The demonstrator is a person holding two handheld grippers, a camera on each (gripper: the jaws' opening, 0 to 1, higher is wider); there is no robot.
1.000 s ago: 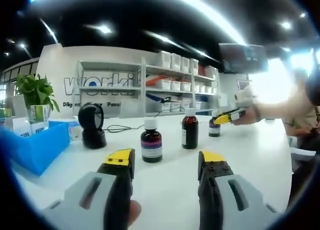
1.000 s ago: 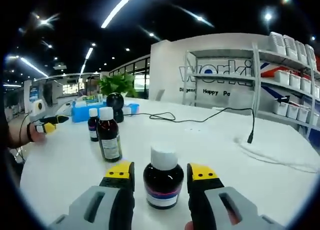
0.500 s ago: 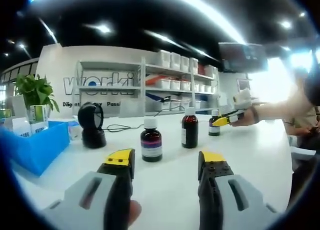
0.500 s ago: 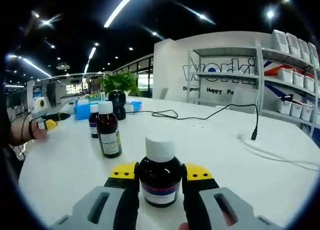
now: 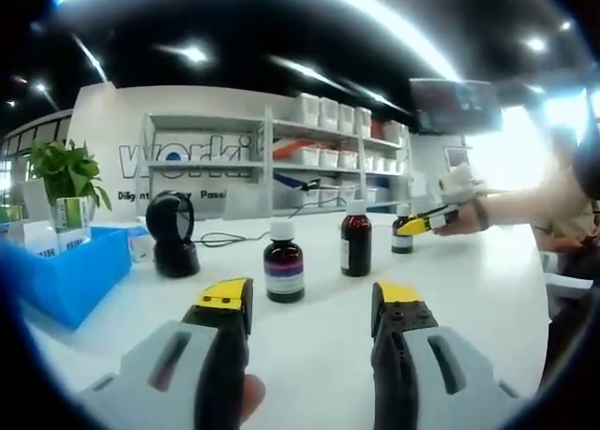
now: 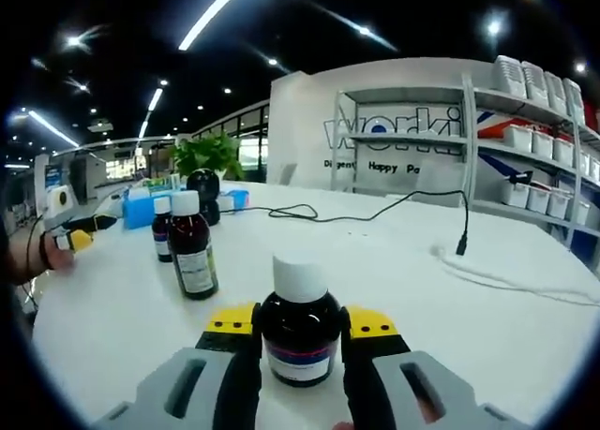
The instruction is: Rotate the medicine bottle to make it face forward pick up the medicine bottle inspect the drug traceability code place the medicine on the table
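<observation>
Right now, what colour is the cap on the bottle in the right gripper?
White cap, clearest in the right gripper view.

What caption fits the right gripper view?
Right gripper shut on a white-capped medicine bottle on the white table.

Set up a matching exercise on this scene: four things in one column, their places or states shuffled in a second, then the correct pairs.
Column one:
1. right hand-held gripper
2. left hand-held gripper
3. black cable
4. blue bin

Column two:
A. lies across the white table
B. open, with nothing between its jaws
C. at the table's edge near the potted plant
D. shut on a dark medicine bottle

Pairs: 1-D, 2-B, 3-A, 4-C
</observation>
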